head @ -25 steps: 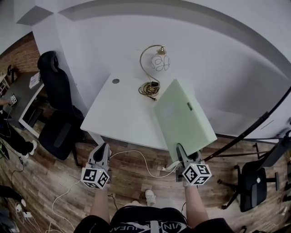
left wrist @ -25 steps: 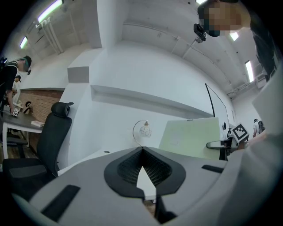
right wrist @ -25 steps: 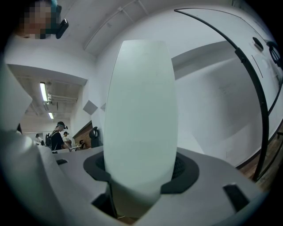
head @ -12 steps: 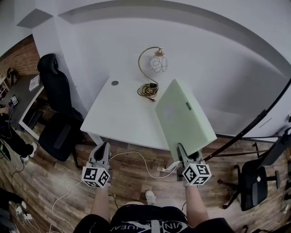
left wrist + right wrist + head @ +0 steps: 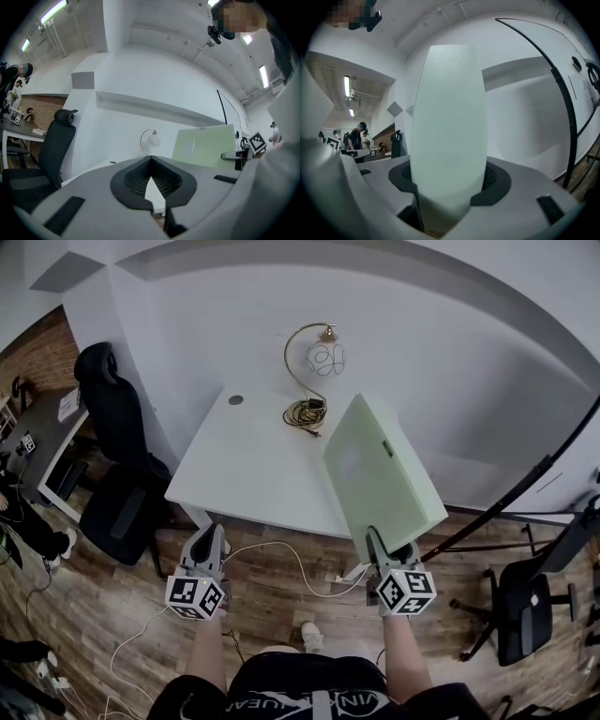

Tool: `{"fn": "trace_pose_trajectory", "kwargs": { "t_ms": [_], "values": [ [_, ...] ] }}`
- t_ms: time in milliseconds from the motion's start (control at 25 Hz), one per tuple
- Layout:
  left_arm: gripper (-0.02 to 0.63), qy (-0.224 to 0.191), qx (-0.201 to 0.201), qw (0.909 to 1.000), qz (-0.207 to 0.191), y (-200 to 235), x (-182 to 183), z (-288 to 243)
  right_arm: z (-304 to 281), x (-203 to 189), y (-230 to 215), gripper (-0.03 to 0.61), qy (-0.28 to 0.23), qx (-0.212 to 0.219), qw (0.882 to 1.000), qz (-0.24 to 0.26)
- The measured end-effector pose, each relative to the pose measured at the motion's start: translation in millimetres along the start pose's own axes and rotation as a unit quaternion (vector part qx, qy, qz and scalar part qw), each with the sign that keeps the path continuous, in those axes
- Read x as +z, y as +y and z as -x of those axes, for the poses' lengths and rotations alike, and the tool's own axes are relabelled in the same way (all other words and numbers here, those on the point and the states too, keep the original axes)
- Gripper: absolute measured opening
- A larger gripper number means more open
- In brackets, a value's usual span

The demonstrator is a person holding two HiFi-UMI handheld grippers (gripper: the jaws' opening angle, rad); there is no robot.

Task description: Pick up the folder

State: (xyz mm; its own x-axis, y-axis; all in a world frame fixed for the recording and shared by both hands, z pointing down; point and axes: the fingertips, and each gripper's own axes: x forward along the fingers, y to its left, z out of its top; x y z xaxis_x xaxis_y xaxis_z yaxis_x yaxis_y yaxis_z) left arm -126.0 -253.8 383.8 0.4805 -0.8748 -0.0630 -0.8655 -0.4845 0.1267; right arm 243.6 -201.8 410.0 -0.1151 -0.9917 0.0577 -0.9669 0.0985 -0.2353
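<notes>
Between right tongs, green folder

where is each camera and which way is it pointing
Head view: on the person's head, looking steeply down at the white desk; forearms, left gripper and right gripper show.
Left gripper view: on the left gripper, looking along its closed, empty jaws toward the desk and gold curved-arm lamp.
Right gripper view: on the right gripper, looking along jaws clamped on the pale green flat folder, seen edge-on.
Shared: head and left gripper views both show folder, lamp and black office chair.
</notes>
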Motion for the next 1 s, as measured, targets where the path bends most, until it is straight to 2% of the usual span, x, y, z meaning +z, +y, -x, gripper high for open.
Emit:
{"fn": "trace_pose_trajectory", "kwargs": {
  "t_ms": [1000],
  "values": [
    [0.011,0.006,0.000,1.0000,0.007,11,-7,1,0,4,9,0.288,-0.015,-0.010,1.000,0.012]
  ]
}}
